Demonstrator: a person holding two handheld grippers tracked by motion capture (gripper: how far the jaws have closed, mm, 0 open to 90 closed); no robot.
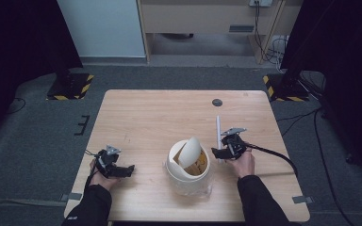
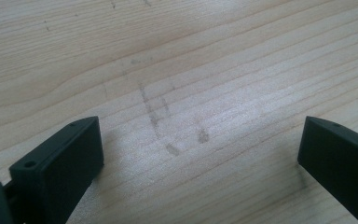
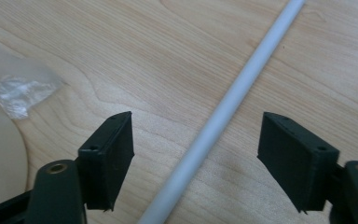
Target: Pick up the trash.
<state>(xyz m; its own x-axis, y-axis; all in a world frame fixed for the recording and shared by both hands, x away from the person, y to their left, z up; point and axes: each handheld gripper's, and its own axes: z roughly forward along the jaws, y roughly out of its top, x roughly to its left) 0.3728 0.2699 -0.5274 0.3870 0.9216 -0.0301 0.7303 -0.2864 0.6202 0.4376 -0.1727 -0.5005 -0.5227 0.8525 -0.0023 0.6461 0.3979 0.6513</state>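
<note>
Both tongs stood apart: right tongs (image 3: 198,154) straddled the thin white plastic rod (image 3: 223,112) on the wooden bench (image 1: 141,117) without gripping it, left tongs (image 2: 200,154) idle.

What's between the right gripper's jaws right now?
The white rod lies on the table between the open jaws of the right gripper, touching neither pad; the right gripper view shows this.

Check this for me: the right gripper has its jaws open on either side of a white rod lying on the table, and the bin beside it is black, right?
Not quite: the bin is white, as the high view shows. The rest holds: the right gripper has open jaws on either side of the white rod lying on the table.
</note>
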